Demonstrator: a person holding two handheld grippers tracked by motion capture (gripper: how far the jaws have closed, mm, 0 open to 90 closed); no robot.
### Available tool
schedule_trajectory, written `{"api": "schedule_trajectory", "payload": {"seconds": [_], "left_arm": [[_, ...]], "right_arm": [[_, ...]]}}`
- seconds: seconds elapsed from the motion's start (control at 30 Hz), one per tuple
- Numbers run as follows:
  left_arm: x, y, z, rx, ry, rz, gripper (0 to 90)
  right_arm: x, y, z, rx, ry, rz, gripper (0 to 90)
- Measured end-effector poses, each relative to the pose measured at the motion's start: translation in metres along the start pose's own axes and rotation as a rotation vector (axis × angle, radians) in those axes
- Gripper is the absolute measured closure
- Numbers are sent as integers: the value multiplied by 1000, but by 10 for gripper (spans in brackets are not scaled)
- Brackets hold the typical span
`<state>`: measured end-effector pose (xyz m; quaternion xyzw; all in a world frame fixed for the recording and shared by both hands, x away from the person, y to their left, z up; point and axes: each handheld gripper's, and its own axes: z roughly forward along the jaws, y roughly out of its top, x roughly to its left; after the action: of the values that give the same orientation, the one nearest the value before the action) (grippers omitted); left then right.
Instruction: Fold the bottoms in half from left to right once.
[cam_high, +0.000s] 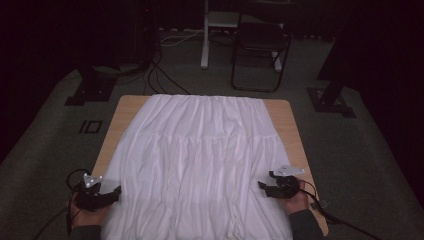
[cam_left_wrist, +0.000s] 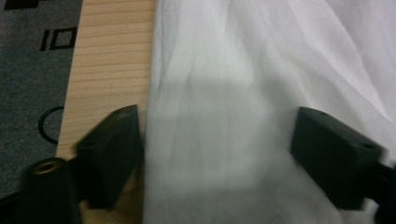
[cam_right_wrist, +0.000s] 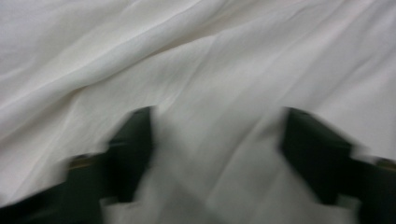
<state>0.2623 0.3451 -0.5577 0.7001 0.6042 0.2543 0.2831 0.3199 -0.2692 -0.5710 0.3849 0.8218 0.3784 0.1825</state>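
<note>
A white pleated cloth (cam_high: 197, 160) lies spread over most of a wooden table (cam_high: 289, 127). My left gripper (cam_high: 116, 192) sits at the cloth's near left edge, held by a hand, with its jaws wide apart. In the left gripper view the cloth (cam_left_wrist: 243, 93) lies between the two black fingers (cam_left_wrist: 112, 149), and its edge runs by the left one. My right gripper (cam_high: 263, 188) rests on the cloth's near right part, also open. The right gripper view is blurred, with wrinkled cloth (cam_right_wrist: 210, 70) under and between the fingers (cam_right_wrist: 130, 144).
Bare wood (cam_left_wrist: 109, 60) runs along the table's left side, and grey carpet (cam_high: 45, 145) lies beyond it. A dark folding chair (cam_high: 260, 45) and a white post (cam_high: 205, 35) stand behind the table. Cables (cam_high: 165, 80) trail on the floor at the back.
</note>
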Motion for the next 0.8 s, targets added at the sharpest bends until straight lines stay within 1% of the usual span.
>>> {"api": "schedule_trajectory", "payload": {"seconds": [0.03, 0.07, 0.1, 0.13, 0.17, 0.2, 0.23, 0.27, 0.3, 0.33, 0.37, 0.43, 0.47, 0.5, 0.57, 0.63, 0.73, 0.8], "left_arm": [[0, 0, -1, -1, -1, 1, 341], [2, 0, -3, -3, -2, -2, 411], [3, 0, -4, -5, -6, -5, 514], [5, -1, -5, -7, -7, -11, 601], [6, -1, -5, -6, -10, -17, 686], [6, -1, -5, -6, -10, -17, 738], [7, 0, -5, -6, -25, -23, 738], [7, 0, -5, -6, -25, -23, 817], [4, 1, -5, 5, -22, 3, 817], [2, 2, -5, 8, -8, 14, 855], [0, 3, -5, 11, 5, 25, 858], [-2, 3, -5, 16, 18, 35, 860], [-3, 4, -5, 16, 18, 33, 861], [-2, 4, -5, 17, 17, 32, 861], [-2, 4, -5, 15, 16, 37, 861], [-3, 4, -5, 16, 21, 44, 861], [-4, 4, -5, 18, 27, 56, 861], [-5, 4, -5, 17, 32, 59, 861]], "right_arm": [[-1, 0, -8, -8, -26, -3, 392], [-1, 0, -12, -20, -50, 3, 392], [-4, 0, -24, -55, -97, 27, 392], [-7, 0, -32, -73, -119, 47, 385], [-13, -3, -45, -95, -163, 79, 349], [-17, -5, -50, -92, -191, 98, 322], [-17, -5, -50, -92, -191, 98, 322], [-17, -5, -50, -92, -191, 98, 322], [-24, -12, -59, -75, -224, 140, 288], [-32, -23, -65, -37, -262, 161, 264], [-34, -28, -66, -16, -269, 170, 234], [-37, -34, -67, 12, -261, 194, 205], [-38, -36, -67, 17, -264, 198, 206], [-38, -39, -67, 21, -246, 202, 206], [-37, -40, -66, 21, -236, 203, 205], [-35, -40, -64, 28, -221, 197, 204], [-32, -38, -58, 49, -206, 174, 199], [-30, -38, -54, 71, -209, 166, 201]]}}
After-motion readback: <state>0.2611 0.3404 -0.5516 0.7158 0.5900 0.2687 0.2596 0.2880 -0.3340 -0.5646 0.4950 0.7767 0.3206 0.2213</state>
